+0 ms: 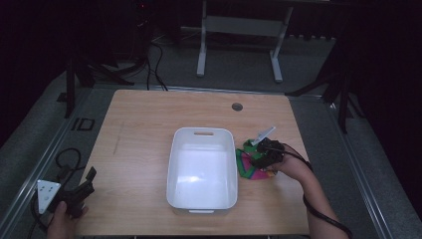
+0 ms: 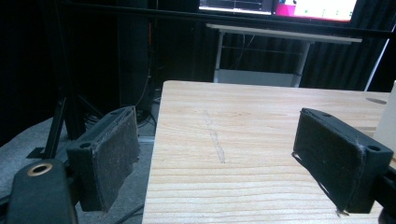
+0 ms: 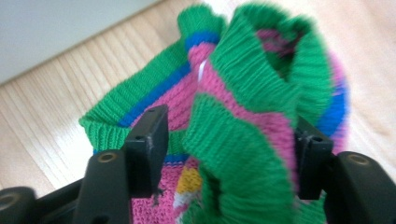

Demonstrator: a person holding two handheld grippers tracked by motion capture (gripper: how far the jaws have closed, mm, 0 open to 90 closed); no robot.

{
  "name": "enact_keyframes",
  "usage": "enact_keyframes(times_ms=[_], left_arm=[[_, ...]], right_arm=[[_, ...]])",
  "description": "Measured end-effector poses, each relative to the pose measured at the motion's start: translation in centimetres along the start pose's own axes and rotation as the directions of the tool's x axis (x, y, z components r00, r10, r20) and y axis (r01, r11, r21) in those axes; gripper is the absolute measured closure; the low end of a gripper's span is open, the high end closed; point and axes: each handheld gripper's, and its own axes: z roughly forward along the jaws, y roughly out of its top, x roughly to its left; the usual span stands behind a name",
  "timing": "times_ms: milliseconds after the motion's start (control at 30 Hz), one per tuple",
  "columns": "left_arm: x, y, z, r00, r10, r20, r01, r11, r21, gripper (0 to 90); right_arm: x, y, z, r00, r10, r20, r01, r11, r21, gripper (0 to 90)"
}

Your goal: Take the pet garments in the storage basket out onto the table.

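White tub sits mid-desk, long axis running away from the person, a handle slot in its far rim; inside looks bare. Desk is light wood w/ a round grommet hole near the far edge. A faint scuff line runs along the grain on the left part of the top. Beyond the desk: dark floor, cables, a white frame on two legs. The tub's right wall stands just beside the knit cloth, between it and the rest of the desk; nothing lies on top of the cloth except the right gripper.

Knit cloth lies on the desk right of the tub, touching or nearly touching its wall, can't tell which. It's bunched, not flat, so no clear long axis; in the high view the heap runs roughly along the tub's side. In the right gripper view the ribbed green cuff stands up toward the camera in folds, opening facing up and away.

Look: ribbed knit, green edge, then stripes of blue, pink, a bit of yellow and white lower down. Soft, crumpled, folded over itself.

Right gripper is down on the cloth, jaws spread w/ a thick fold of green and pink between them; pads touch the knit on both sides, but a firm pinch can't be told. Left gripper is at the near left corner of the desk, well apart from tub and cloth, jaws wide apart, nothing between them but bare wood.
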Motion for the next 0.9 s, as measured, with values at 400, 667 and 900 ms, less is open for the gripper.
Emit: enact_keyframes(times_ms=[400, 667, 900], left_arm=[[0.0, 0.0, 0.0, 1.0, 0.0, -0.002, 0.0, 1.0, 0.0, 14.8], [0.0, 0.0, 0.0, 1.0, 0.0, -0.003, 0.0, 1.0, 0.0, 14.8], [0.0, 0.0, 0.0, 1.0, 0.0, -0.003, 0.0, 1.0, -0.001, 14.7]], right_arm=[[-2.1, -1.8, -4.4, 0.9928, 0.119, -0.01, -0.12, 0.978, -0.169, 13.0], [-3.2, -4.9, -5.6, 0.9682, 0.245, 0.052, -0.224, 0.942, -0.25, 13.5], [-3.8, -7.9, -6.0, 0.9411, 0.331, 0.07, -0.296, 0.906, -0.304, 13.6]])
